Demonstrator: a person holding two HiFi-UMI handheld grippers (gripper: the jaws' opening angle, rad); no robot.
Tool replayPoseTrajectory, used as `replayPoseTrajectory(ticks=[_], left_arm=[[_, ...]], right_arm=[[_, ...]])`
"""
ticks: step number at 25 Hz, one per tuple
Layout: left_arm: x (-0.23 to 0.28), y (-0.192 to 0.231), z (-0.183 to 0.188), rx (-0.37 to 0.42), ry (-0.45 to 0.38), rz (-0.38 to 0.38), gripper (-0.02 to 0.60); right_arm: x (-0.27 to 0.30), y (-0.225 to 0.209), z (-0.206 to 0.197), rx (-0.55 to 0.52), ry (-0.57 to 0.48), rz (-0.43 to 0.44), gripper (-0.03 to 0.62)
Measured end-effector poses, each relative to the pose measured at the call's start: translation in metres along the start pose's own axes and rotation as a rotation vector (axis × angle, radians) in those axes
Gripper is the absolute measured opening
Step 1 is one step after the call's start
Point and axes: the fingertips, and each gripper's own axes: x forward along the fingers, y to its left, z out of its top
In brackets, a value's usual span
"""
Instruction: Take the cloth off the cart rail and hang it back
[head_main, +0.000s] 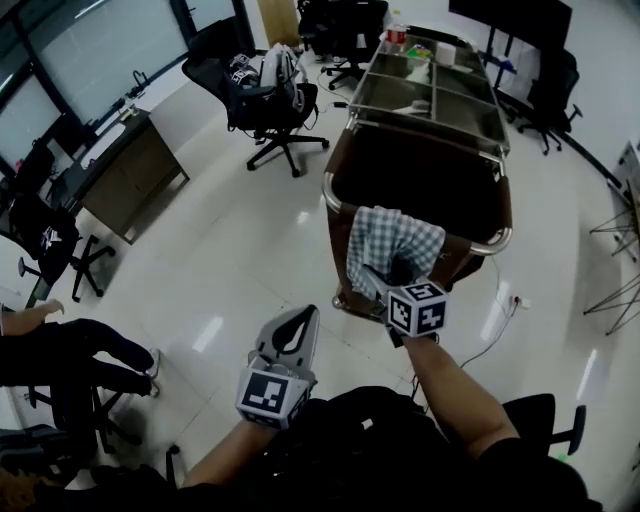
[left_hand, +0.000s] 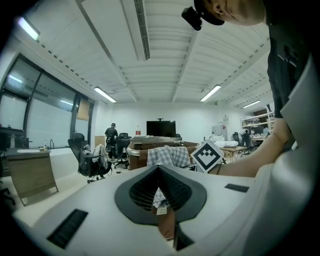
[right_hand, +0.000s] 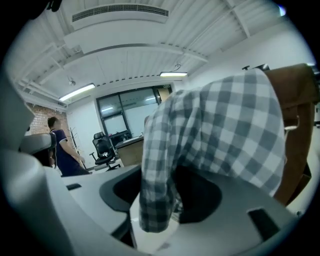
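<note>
— Any lettering, numbers or brands logged?

— None that can be read. Black-and-white square patterns are carried on the marker cubes (head_main: 417, 308), but no letters or digits are formed by them.

— Labels, then?

— A red label is seen on a bottle (head_main: 397, 35) at the far end of the cart (head_main: 497, 243); its print is too small to be made out. A small pale tag (left_hand: 161, 210) is noted low in the left gripper view, with nothing legible on it.
</note>
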Motion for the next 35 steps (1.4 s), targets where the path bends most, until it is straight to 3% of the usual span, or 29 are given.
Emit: replayPoseTrajectory(ticks=[2, 4, 12, 18, 23, 29, 35], left_arm=[[-0.008, 0.001, -0.002, -0.005, 0.004, 0.033, 0.0], [-0.016, 0.002, -0.004, -0.016, 0.009, 0.069, 0.0], [-0.045, -0.012, -0.009, -0.042, 0.018, 0.159, 0.0], [-0.062, -0.019, -0.01, -0.076, 0.012, 0.164, 0.0], [-0.074, -0.019, -0.002, -0.137, -0.02, 0.12, 0.0], [-0.092, -0.003, 0.004, -0.083, -0.036, 0.06, 0.0], [-0.112, 0.003, 0.007, -0.029, -0.044, -0.082, 0.0]], right_arm=[[0.0, 0.003, 0.0, -0.019, 0.003, 0.014, 0.086], [-0.001, 0.009, 0.0, -0.032, 0.005, 0.05, 0.023], [-0.032, 0.035, -0.003, -0.019, -0.024, 0.188, 0.02], [-0.066, 0.047, -0.009, 0.007, -0.054, 0.23, 0.018], [-0.096, 0.063, -0.025, 0.028, -0.061, 0.242, 0.018], [-0.123, 0.103, -0.052, 0.033, -0.052, 0.229, 0.018], [-0.158, 0.142, -0.056, 0.055, -0.12, 0.142, 0.018]])
